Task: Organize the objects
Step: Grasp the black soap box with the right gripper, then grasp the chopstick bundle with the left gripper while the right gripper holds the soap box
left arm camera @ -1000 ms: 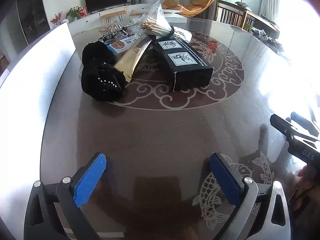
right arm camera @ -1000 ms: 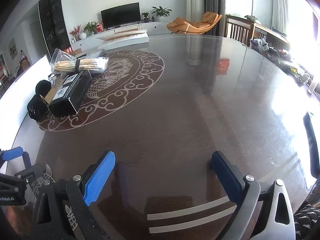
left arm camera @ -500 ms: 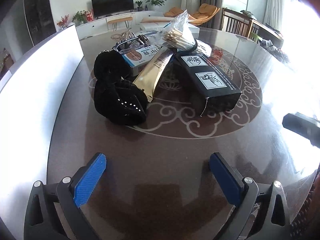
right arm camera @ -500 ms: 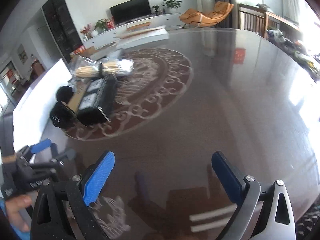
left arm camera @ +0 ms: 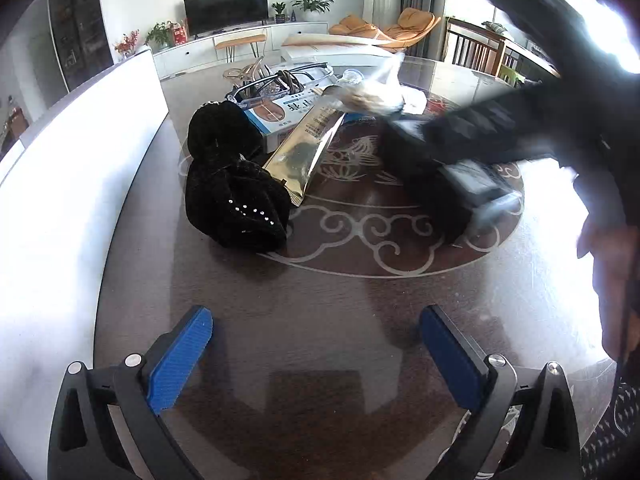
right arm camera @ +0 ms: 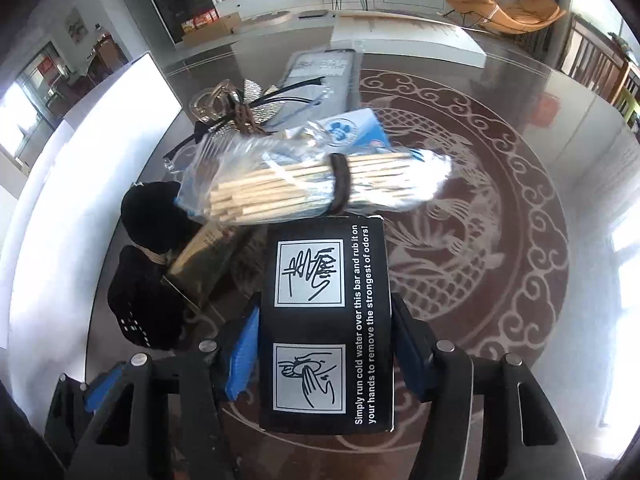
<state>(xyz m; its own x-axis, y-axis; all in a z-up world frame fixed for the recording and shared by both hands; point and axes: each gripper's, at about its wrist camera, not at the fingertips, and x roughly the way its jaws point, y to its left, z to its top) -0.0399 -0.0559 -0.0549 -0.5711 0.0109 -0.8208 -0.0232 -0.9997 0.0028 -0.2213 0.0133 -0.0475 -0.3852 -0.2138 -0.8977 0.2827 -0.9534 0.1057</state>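
Note:
A pile of objects lies on the dark round table [left arm camera: 320, 320]. My right gripper [right arm camera: 324, 344] is closed around a long black box [right arm camera: 324, 320] with white hand pictograms. A plastic bag of wooden sticks [right arm camera: 296, 188] rests across the box's far end. Left of the box lie a gold foil pouch [left arm camera: 308, 148], black fuzzy slippers [left arm camera: 236, 200] and a blue and white box [left arm camera: 280, 112]. My left gripper [left arm camera: 316, 356] is open and empty, low over bare table in front of the slippers. The right gripper's blurred body [left arm camera: 500, 136] crosses the left wrist view.
A white panel [left arm camera: 80, 160] stands along the table's left side. Glasses and a clear case [right arm camera: 304, 92] lie behind the pile. A flat white box [right arm camera: 404, 36] sits at the far edge. Chairs stand on the right.
My right gripper has swung left across the table to the pile and closed on the black box. My left gripper has moved closer to the slippers and stays open.

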